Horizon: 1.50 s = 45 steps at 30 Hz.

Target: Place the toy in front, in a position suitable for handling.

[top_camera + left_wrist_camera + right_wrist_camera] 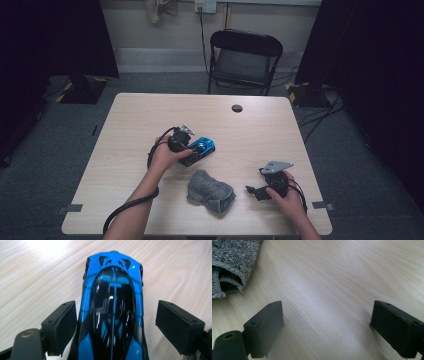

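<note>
Two tongs — left tongs (pixel 113 325) released astride one blue toy car (pixel 113 302), right tongs (pixel 327 327) released, one grey sock (pixel 211 192)

The left gripper (pixel 192 148) and right gripper (pixel 251 189) are black, each with 2 blocky, matte jaws showing small round screw holes and a brass-ringed hole near the base. A grey 3-cornered plate tops each. A black cable (pixel 125 207) trails along the left forearm; both forearms are unsleeved.
</note>
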### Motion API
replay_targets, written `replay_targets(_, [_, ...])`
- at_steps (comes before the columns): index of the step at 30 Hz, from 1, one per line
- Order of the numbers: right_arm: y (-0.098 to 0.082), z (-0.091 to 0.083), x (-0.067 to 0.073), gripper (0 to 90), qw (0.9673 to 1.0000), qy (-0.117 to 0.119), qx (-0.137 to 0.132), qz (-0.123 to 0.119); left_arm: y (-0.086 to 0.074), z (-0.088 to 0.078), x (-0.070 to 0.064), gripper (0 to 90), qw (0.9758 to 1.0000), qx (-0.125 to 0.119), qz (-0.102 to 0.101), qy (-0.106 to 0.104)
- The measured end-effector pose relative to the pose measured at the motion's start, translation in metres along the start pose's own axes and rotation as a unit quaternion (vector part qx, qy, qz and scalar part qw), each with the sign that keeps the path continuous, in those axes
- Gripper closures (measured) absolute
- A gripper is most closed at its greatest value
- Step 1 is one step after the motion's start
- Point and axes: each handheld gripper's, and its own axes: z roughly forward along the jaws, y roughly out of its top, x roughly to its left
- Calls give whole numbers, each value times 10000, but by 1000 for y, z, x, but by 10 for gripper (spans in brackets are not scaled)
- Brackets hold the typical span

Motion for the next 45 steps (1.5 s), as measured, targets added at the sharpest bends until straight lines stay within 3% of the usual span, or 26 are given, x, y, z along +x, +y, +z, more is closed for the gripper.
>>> replay_targets(11, [0, 0, 0, 103, 10000, 0, 2, 1, -23, -8, 5, 165, 9998, -71, 201, 45])
replay_targets(19, [0, 0, 0, 103, 10000, -2, 0, -1, -39, -5, 6, 165, 9998, -116, 132, 31])
replay_targets(39, [0, 0, 0, 103, 10000, -3, 2, 2, -54, -5, 3, 147, 9981, -441, 412, 151])
replay_targets(45, [0, 0, 0, 103, 10000, -2, 2, -1, -57, -3, 2, 90, 9974, -532, 478, 107])
